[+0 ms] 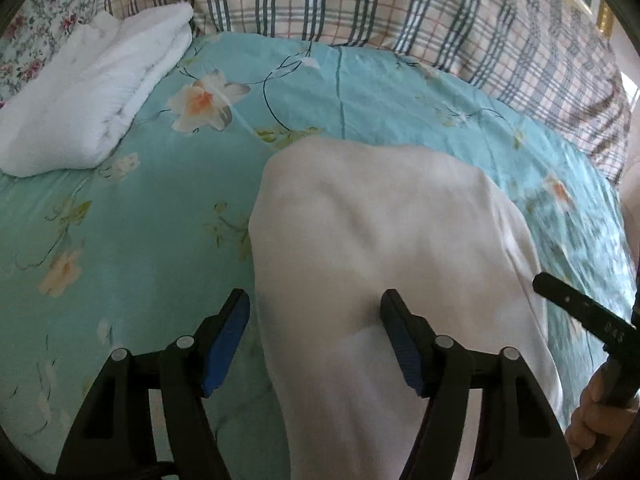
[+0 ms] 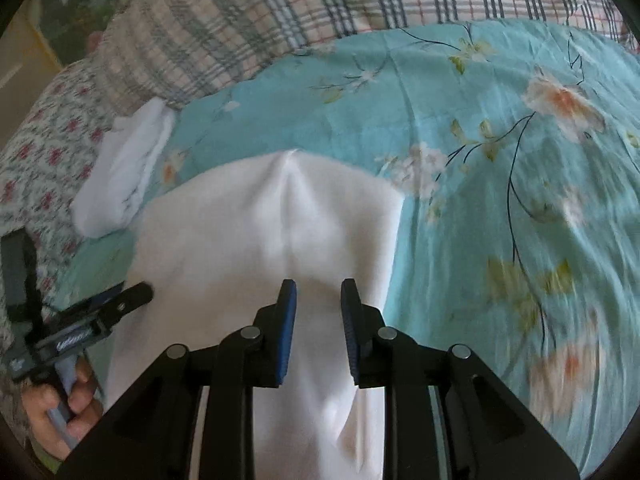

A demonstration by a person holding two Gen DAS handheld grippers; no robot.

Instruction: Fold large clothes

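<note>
The white garment (image 2: 272,216) lies partly folded on the turquoise floral bedspread (image 2: 480,120), below the plaid pillows (image 2: 280,8) and right of an already folded white bundle (image 1: 92,92), with both spread, empty tongs, left gripper (image 1: 316,300) and right gripper (image 2: 318,288), over it, likely for the next fold.

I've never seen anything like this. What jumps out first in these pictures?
A big white garment lies spread on a turquoise flowered bedcover, right in front of both cameras. Two black tools with blue pads frame it: the left tool stands wide open over its left edge, the right tool narrower above its middle. A folded white bundle sits at the back left, near plaid bedding.
</note>
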